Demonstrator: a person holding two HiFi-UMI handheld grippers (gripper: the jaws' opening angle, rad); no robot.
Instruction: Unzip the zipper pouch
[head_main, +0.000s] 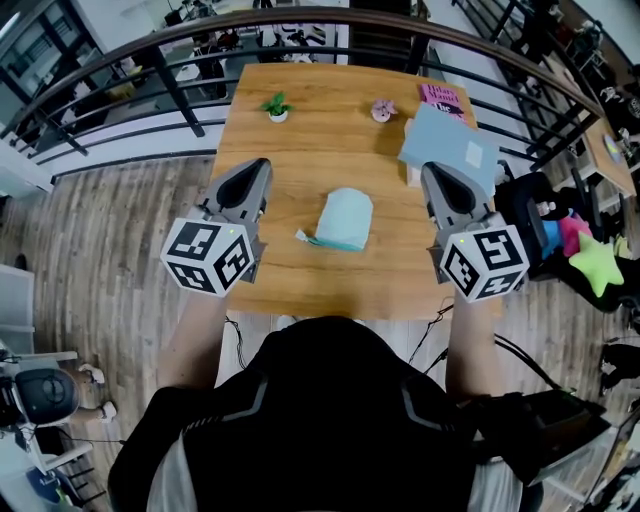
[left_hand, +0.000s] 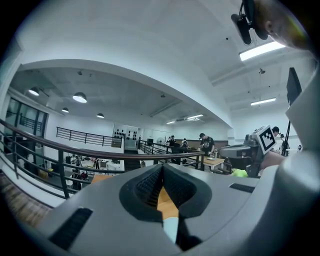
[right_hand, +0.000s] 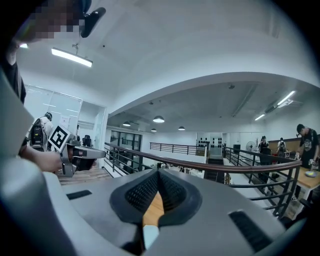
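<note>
Item: zipper pouch (head_main: 343, 220), pale blue.
Location: lay flat at mid-counter (head_main: 290, 285), between the two tongs and apart from both. A small tab (head_main: 303, 236) stuck out at its near-left corner, prob. the zip pull, too small to confirm.
L tongs (head_main: 262, 168): closed, nothing gripped. Held over counter's left edge, well apart from pouch.
R tongs (head_main: 430, 175): closed, empty. Held over counter's right side, just beside blue-grey folder (head_main: 450, 145).
Task status: judged not begun. No contact w/ pouch; zip state not legible.
Risk 1: pouch unanchored. If one pair pulled the tab w/o the other pinning the fabric, the whole pouch would likely slide and the zip wouldn't run.
Risk 2: tab small & flat on the wood, so pads could slip off or pinch cloth instead.
Risk 3: soft cloth could bunch & jam the slider if pulled off-line.
Risk 4: both tongs closed, so they'd need opening before approach, else they'd just shove the pouch.
Count, tongs: 2.
Count, pouch: 1.
Count, far-edge items: potted plant (head_main: 277, 107) 1; pink ornament (head_main: 382, 110) 1; pink book (head_main: 441, 97) 1; folder 1.
</note>
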